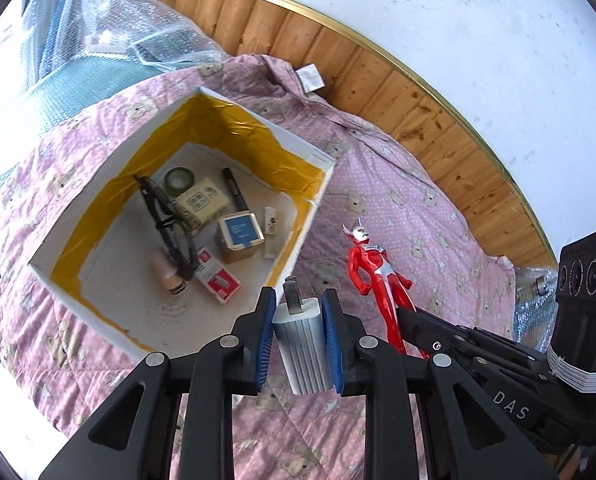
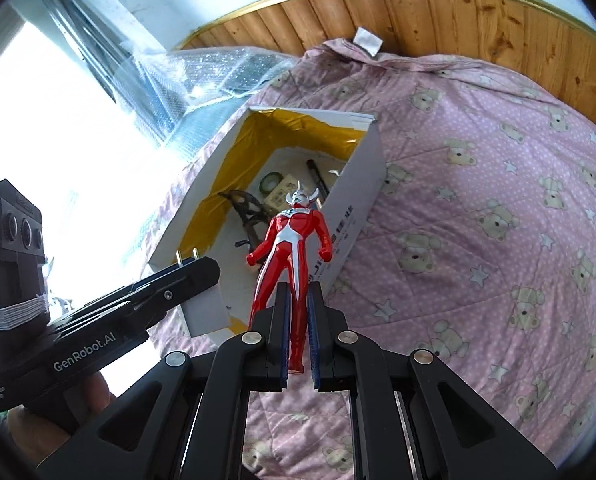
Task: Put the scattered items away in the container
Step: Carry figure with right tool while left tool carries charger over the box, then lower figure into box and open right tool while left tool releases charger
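Right wrist: "GenRobot.AI" on left gripper [image 2: 186, 264]; "DAS" opposite.

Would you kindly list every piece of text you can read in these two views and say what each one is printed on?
"DAS": on the right gripper, seen from the left wrist.
"GenRobot.AI": on the left gripper, seen from the right wrist.
Small print beside it: too small to read.
Dark characters on the box outer wall: unreadable.
Labels on packets inside the box: too blurred to read.

A pink quilt [image 2: 478, 208] with teddy bears spreads beneath and ahead of the grippers. Beyond it runs a wooden headboard [image 1: 378, 76]; bubble wrap [image 1: 146, 28] lies far left.
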The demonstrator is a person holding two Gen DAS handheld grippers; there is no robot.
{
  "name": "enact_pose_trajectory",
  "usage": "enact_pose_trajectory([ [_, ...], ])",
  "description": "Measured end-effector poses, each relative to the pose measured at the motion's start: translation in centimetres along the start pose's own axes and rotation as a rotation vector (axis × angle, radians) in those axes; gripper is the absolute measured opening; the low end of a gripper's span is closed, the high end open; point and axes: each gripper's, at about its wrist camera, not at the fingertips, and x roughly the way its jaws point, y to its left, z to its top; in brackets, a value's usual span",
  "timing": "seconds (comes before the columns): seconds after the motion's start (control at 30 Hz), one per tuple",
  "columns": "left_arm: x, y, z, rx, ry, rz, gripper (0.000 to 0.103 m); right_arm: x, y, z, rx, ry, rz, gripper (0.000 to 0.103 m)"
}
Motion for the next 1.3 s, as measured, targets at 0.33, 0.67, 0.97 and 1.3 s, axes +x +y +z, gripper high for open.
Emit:
enact_pose_trajectory([
  [0.33,-1.7,4.8,0.6,-0.085,-0.031,0.043,0.024,2.2,4.6,0.6,-0.077,0.027,0.047,0.008],
  [0.67,-2.1,8.5,2.2,-0.140,-0.041,0.063,0.024,4.6,7.5,1.3,-0.114,0.061,0.064,0.008],
  [0.97,-1.0,11.4,4.1,-0.176,-0.037,0.082,0.024,6.9,8.4,1.6,-0.112,0.093,0.061,0.008],
  [1.3,1.0,13.2,5.7,-0.192,-0.017,0.098,0.024,9.5,8.5,1.9,-0.100,0.134,0.053,0.008],
])
